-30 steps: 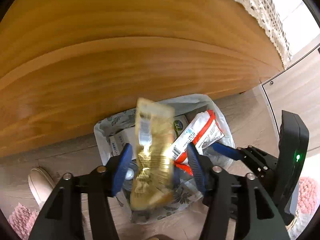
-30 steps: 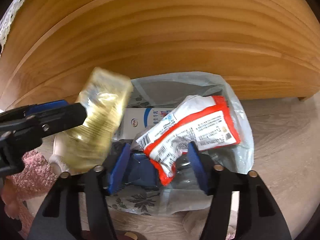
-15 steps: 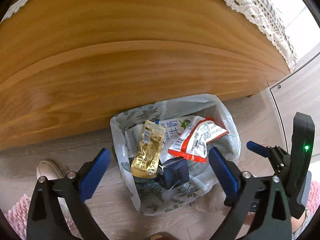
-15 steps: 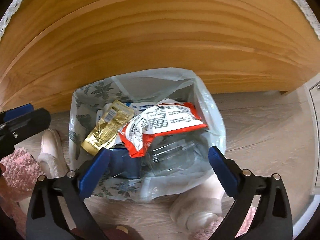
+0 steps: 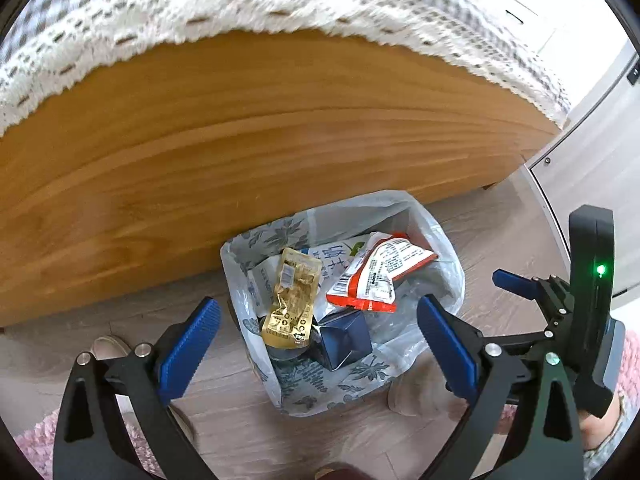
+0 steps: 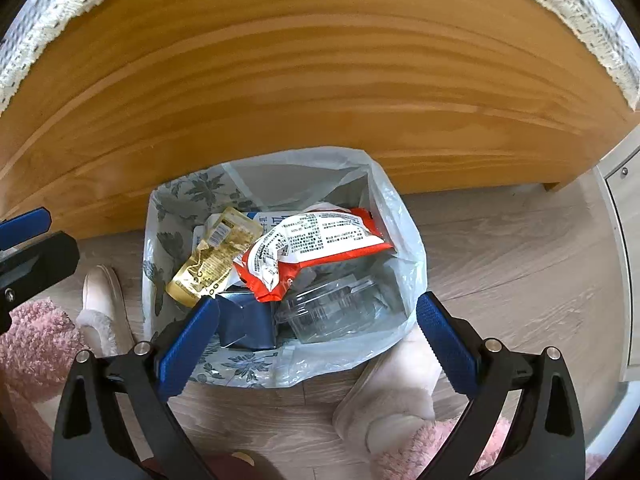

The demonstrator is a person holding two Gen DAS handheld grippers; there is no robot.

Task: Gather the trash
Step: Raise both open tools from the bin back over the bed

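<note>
Both wrappers are down now: a second ago the gold wrapper hung between the left tool pads and the red-and-white packet sat between the right tool pads, and since then both sets of jaws have just been opening and now stand spread wide with nothing between them. The gold wrapper lies in the trash bag on the left side of the pile, beyond and between the left tool's blue pads, clear of both. The red-and-white packet rests just to its right, on top, its near edge over a dark blue carton and a clear plastic container. A white carton with blue print peeks out beneath both wrappers at the far side. The bag, leaf-printed on its left and near walls, stands open on the wooden floor against a wooden bed frame with a lace-edged checked cover. In the right wrist view the left tool pokes in at the left edge, well apart from the bag; pale slippers sit either side of the bag's near end.
</note>
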